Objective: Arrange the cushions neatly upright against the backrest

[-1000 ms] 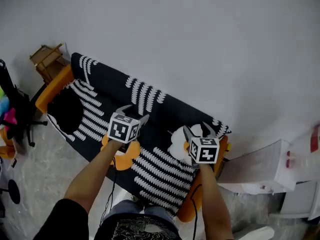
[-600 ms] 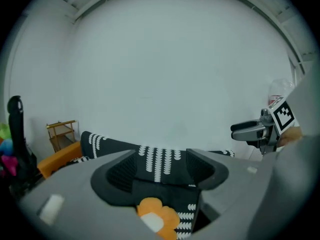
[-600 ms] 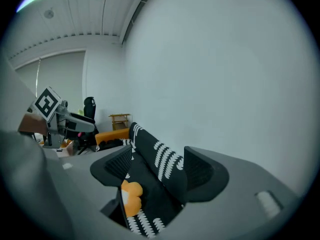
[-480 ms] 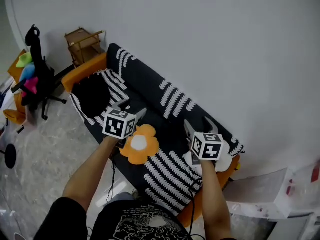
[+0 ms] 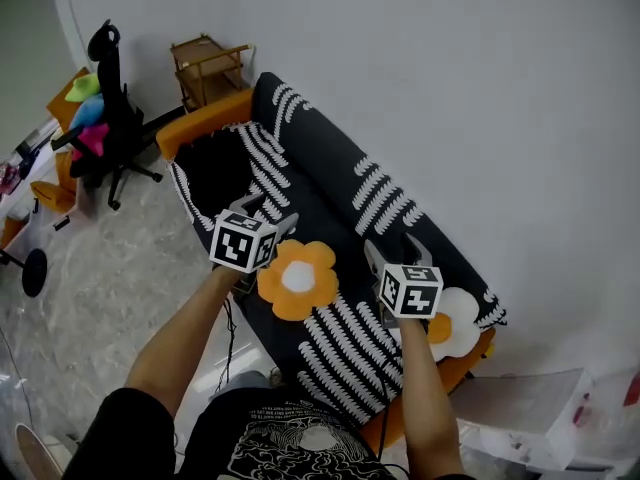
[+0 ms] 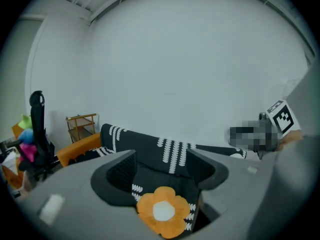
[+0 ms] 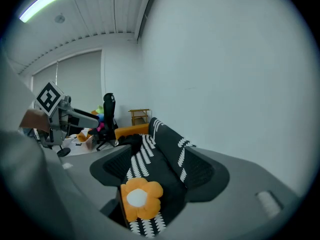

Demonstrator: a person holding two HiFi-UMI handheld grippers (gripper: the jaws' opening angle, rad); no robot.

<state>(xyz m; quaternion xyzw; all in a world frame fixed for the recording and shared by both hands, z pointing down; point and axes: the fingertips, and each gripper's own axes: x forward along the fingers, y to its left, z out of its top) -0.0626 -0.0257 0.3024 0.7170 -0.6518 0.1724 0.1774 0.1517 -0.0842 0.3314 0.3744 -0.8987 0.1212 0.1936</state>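
Observation:
An orange flower cushion [image 5: 297,280] with a white centre lies flat on the seat of the black sofa [image 5: 330,183], which has white stripes. A white and yellow egg-shaped cushion [image 5: 452,325] lies at the sofa's right end. My left gripper [image 5: 266,213] hovers over the seat just left of the flower cushion, open and holding nothing. My right gripper [image 5: 393,250] hangs between the two cushions, open and also holding nothing. In the left gripper view the flower cushion [image 6: 163,211] shows low between the spread jaws of my left gripper [image 6: 162,166]. In the right gripper view the flower cushion [image 7: 138,198] sits below my right gripper [image 7: 160,164].
A dark heap [image 5: 220,168] lies at the seat's left end beside the orange armrest [image 5: 200,128]. A small wooden rack [image 5: 208,68] stands beyond it. An office chair [image 5: 105,128] with bright items is at the left. A white box [image 5: 520,418] sits right of the sofa.
Both grippers have shifted left along the sofa. The flower cushion, earlier under the left gripper, now lies to its right. The white cushion now lies right of the right gripper.

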